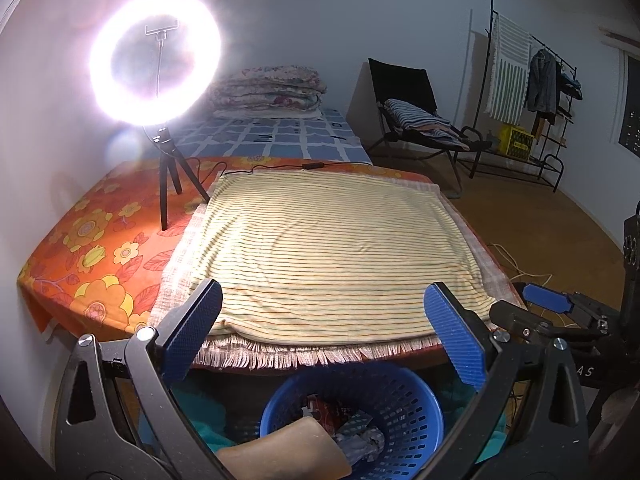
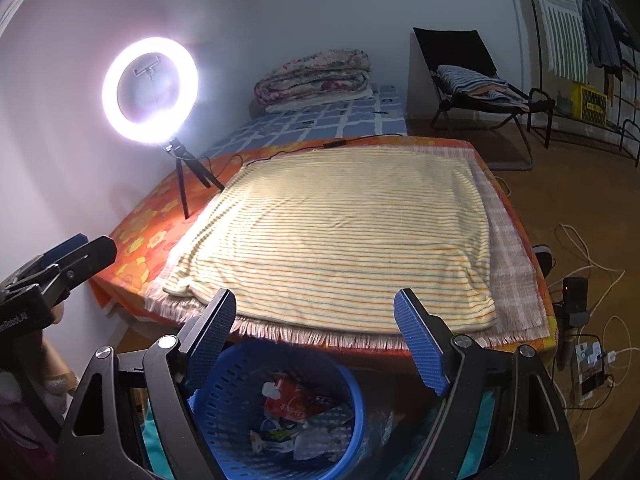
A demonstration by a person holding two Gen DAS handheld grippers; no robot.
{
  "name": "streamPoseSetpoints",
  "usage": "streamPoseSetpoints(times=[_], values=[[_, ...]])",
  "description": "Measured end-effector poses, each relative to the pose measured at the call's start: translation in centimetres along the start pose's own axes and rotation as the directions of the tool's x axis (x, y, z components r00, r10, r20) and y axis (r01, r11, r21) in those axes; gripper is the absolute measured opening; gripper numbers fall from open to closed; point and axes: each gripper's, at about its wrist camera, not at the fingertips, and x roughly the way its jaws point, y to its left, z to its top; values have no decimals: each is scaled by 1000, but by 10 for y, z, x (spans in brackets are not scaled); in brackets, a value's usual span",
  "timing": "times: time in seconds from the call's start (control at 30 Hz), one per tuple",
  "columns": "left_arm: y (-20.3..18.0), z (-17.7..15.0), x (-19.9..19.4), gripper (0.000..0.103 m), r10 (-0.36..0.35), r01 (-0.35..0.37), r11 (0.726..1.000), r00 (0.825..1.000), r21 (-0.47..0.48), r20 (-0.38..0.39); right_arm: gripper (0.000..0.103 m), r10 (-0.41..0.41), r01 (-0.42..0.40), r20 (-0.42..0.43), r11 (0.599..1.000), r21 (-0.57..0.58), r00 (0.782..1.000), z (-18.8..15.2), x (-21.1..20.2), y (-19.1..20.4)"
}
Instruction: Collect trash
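Observation:
A blue plastic basket (image 1: 404, 408) stands on the floor below the table's front edge, with crumpled wrappers (image 1: 360, 436) and a tan piece (image 1: 288, 452) in it. In the right wrist view the basket (image 2: 224, 396) holds a red wrapper (image 2: 296, 400) and other crumpled trash. My left gripper (image 1: 322, 336) is open and empty above the basket. My right gripper (image 2: 316, 340) is open and empty above the basket too. The striped cloth (image 1: 332, 248) on the table has no trash on it.
A lit ring light on a tripod (image 1: 160, 76) stands at the table's back left, its cable (image 1: 260, 168) running along the back. A bed with folded quilts (image 1: 268, 88), a chair (image 1: 412, 120) and a clothes rack (image 1: 532, 92) stand behind. Cables (image 2: 588, 272) lie on the floor at right.

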Motion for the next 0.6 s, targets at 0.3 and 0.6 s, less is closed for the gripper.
streamPoseSetpoints(times=[0.3,0.6], values=[[0,0,0,102,0,0,1000,1000,-1,-1,81,1,-1,-2,1000,2,1000,-1,1,1],[-2,-1,1,102,1,-1,1000,1000,4,-6,81,2,-2,-10,1000,6,1000,-1,3,0]])
